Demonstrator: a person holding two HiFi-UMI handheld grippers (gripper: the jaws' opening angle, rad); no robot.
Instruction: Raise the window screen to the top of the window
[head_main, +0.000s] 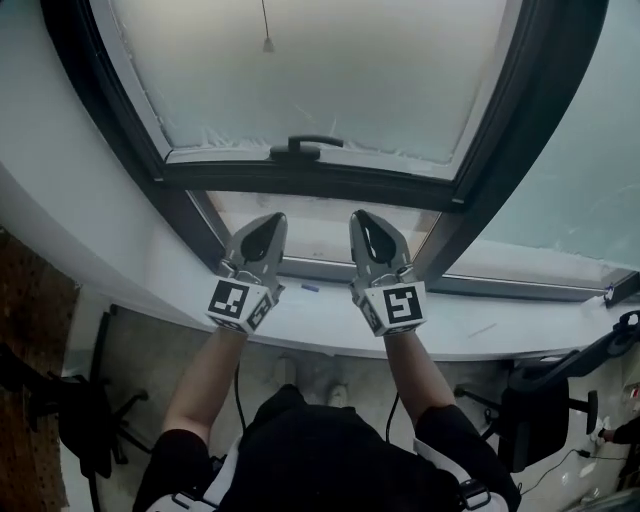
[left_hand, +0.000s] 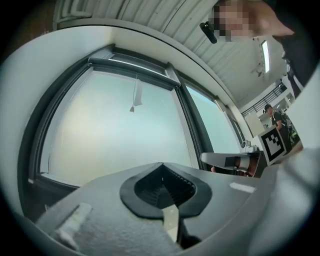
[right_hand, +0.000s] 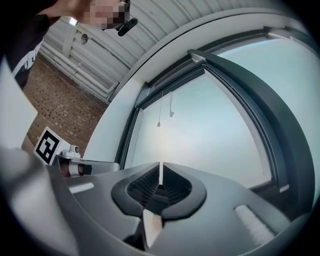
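Note:
The window screen is a frosted panel in a dark frame. Its dark bottom bar carries a black handle, and below the bar a pale strip of window runs down to the sill. My left gripper and right gripper are side by side over the sill, below the handle and apart from it. Both point at the window. The left gripper is shut with nothing in it. On the right gripper only a thin slit shows between the jaws, and they hold nothing.
A pull cord hangs in front of the screen. The white windowsill has a small blue thing on it. A second pane is to the right. Office chairs stand on the floor at the left and right.

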